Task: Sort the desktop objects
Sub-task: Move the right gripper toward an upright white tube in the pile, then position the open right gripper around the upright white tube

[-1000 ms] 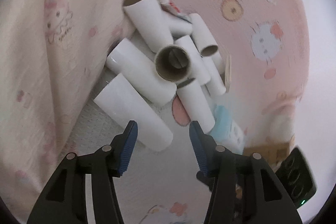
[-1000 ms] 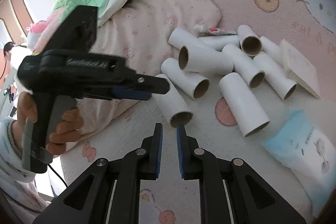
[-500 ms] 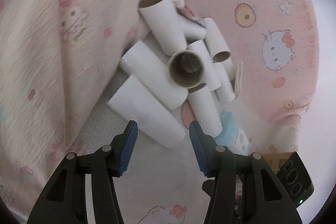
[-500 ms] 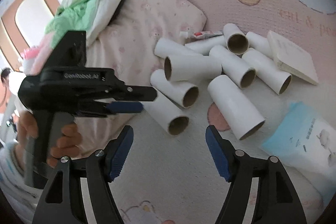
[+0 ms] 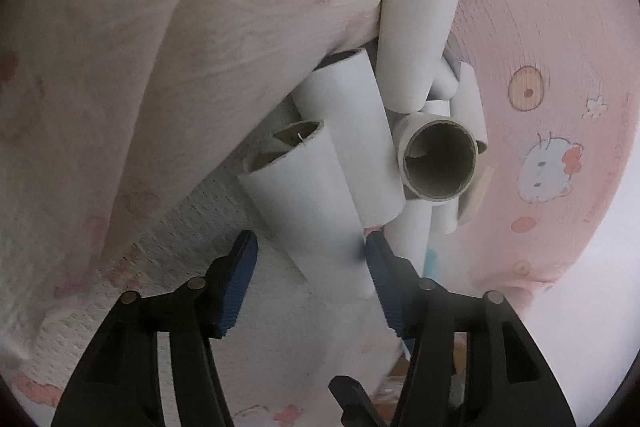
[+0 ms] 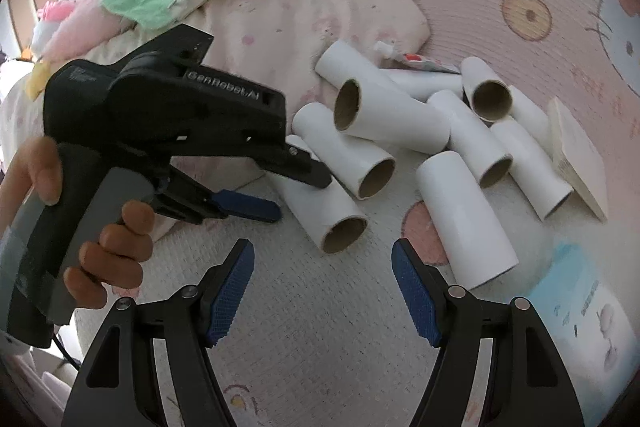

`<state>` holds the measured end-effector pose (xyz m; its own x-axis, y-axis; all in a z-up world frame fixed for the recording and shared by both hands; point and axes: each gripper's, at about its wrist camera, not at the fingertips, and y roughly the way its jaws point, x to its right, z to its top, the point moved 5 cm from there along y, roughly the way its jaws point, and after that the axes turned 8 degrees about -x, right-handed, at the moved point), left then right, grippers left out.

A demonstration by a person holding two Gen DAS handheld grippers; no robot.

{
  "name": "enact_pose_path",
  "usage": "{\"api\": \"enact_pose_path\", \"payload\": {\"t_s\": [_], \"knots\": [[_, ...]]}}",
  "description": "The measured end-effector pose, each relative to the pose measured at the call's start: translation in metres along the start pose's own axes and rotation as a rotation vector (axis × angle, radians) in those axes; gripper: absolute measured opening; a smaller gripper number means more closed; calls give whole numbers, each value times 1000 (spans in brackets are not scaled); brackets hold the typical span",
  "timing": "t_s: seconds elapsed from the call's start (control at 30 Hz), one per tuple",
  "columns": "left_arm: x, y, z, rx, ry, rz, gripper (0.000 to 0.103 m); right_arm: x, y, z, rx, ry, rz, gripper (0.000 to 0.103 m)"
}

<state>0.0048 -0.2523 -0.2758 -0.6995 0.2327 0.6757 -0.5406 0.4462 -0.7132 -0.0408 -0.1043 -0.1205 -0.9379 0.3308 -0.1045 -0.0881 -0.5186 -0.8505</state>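
My L gripper (image 5: 308,259) has its jaws apart, straddling the near end of the nearest tube (image 5: 308,215); R-side pad looks to touch the wall, L-side pad stands off. Not clamped yet. R gripper (image 6: 322,283) also spread wide, holding nothing, hanging just short of the same tube's open mouth (image 6: 344,231).

Landmark = tube pile (image 6: 420,131) on the pink bedsheet (image 6: 320,327). My tube lies at the pile's near edge, side-on against its neighbor. Flat pad (image 6: 576,155) sits at the pile's far side, blue packet (image 6: 588,311) beside it, toward the R gripper, small squeeze tube (image 6: 416,59) behind the pile.

Handling, my guess: cardboard, v. light, hollow, crushes easily, smooth wrap may slip. Grip across the mid-body w/ light squeeze, not at the rim. Lifting may roll the neighbors.
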Motion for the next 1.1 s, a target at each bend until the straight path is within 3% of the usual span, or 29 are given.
{"api": "enact_pose_path", "payload": {"t_s": [0.03,0.43,0.63,0.83,1.1], "knots": [[2,0,0,-9,11,-17,50,1,1,1,1,3,2,69],[5,8,-17,-101,125,-53,46,7,3,-5,0,60,51,69],[14,9,-23,-86,246,-13,46,6,4,-7,18,18,-1,69],[28,13,-31,-74,397,63,45,7,4,-4,31,-1,0,69],[36,25,-46,-113,457,83,43,12,13,-7,0,1,-9,69]]}}
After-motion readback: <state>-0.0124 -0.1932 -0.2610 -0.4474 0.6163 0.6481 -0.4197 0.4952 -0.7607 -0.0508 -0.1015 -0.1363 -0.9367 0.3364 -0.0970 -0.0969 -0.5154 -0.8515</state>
